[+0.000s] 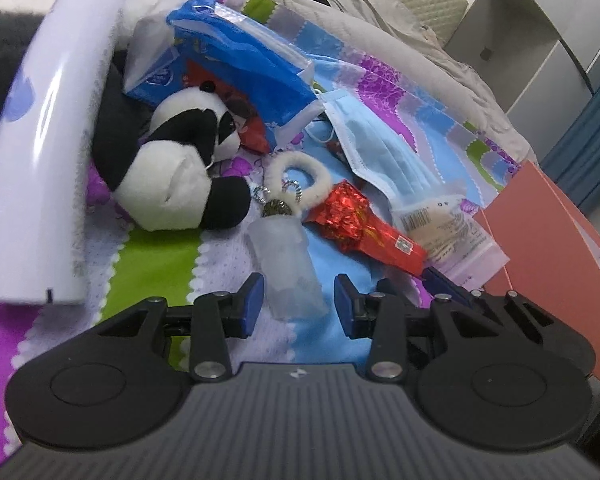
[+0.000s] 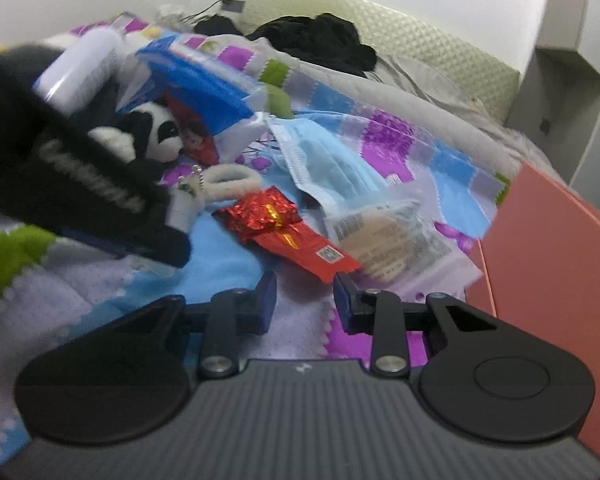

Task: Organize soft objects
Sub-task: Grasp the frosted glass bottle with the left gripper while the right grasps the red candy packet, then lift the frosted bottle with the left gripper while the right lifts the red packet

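A panda plush point(image 1: 180, 168) lies on the colourful quilt point(image 1: 160, 264), also seen at panda plush point(image 2: 148, 136). In front of it are a white fluffy ring keychain point(image 1: 300, 176) and a frosted translucent pouch point(image 1: 288, 264). My left gripper point(image 1: 300, 304) is open, its blue pads either side of the pouch's near end without pressing it. My right gripper point(image 2: 305, 300) is open and empty, just short of a red foil snack packet point(image 2: 288, 228). A bag of blue face masks point(image 2: 328, 164) and a clear zip bag point(image 2: 384, 240) lie beyond.
A long white tube point(image 1: 48, 140) leans at the left over a blue tissue pack point(image 1: 236, 52). A salmon box point(image 2: 552, 260) stands at the right. Black clothing point(image 2: 316, 36) lies by the pillow. A blurred black tool body point(image 2: 92, 192) crosses the right wrist view's left side.
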The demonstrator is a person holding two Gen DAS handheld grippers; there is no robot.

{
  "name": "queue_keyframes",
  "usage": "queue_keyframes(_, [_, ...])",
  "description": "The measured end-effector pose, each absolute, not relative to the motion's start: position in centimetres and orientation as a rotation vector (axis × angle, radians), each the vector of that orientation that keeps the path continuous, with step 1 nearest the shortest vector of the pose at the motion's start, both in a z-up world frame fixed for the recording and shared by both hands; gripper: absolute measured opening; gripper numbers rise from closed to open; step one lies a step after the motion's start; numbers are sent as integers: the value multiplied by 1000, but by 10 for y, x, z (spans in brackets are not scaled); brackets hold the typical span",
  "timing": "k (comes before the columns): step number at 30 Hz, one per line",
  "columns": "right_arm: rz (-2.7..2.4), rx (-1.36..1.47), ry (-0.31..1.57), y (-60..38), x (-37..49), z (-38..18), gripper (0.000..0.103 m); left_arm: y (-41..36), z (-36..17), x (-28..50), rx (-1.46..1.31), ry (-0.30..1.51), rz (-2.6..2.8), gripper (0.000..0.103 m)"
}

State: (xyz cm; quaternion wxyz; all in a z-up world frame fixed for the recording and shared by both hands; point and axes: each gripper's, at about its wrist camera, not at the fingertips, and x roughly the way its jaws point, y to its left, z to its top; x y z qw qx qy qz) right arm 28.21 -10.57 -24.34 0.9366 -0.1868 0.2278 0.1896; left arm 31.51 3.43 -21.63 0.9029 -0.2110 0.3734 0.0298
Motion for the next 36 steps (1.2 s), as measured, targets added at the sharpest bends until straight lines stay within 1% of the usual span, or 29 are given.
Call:
queue_keyframes(1, [389,-402,458,-103,282,-244,34,35,-217,318,-441,770,59,43])
queue_keyframes(3, [389,-423,453,-101,285,-245,34,32,-217,323,-420,773,56,30])
queue_keyframes(4, [391,-427,455,-100,287,-245,32,30,-217,326,-408,777,57,29])
queue_keyframes(6, [397,-431,466,-100,291,-246,26,28,-219,329,-384,786,69,21])
queue_keyframes(8, [402,-436,475,-99,294,-247,15,25,-219,330,-356,783,69,17])
queue_keyframes(9, [402,-437,483,-99,295,-247,14,23,-219,330,-344,784,71,14])
queue_keyframes(10, [403,-439,483,-98,296,-248,12,22,-219,329,-337,785,71,13])
queue_keyframes(11, [401,-442,479,-98,296,-247,8,20,-218,328,-333,785,70,12])
queue_keyframes(17, [385,-411,446,-104,286,-240,4,20,-211,317,-315,785,83,11])
queue_keyframes(23, [409,-376,442,-109,268,-231,3,27,-203,290,-357,791,83,11])
queue_keyframes(36, [419,-293,457,-128,217,-210,3,17,-181,218,-303,782,53,11])
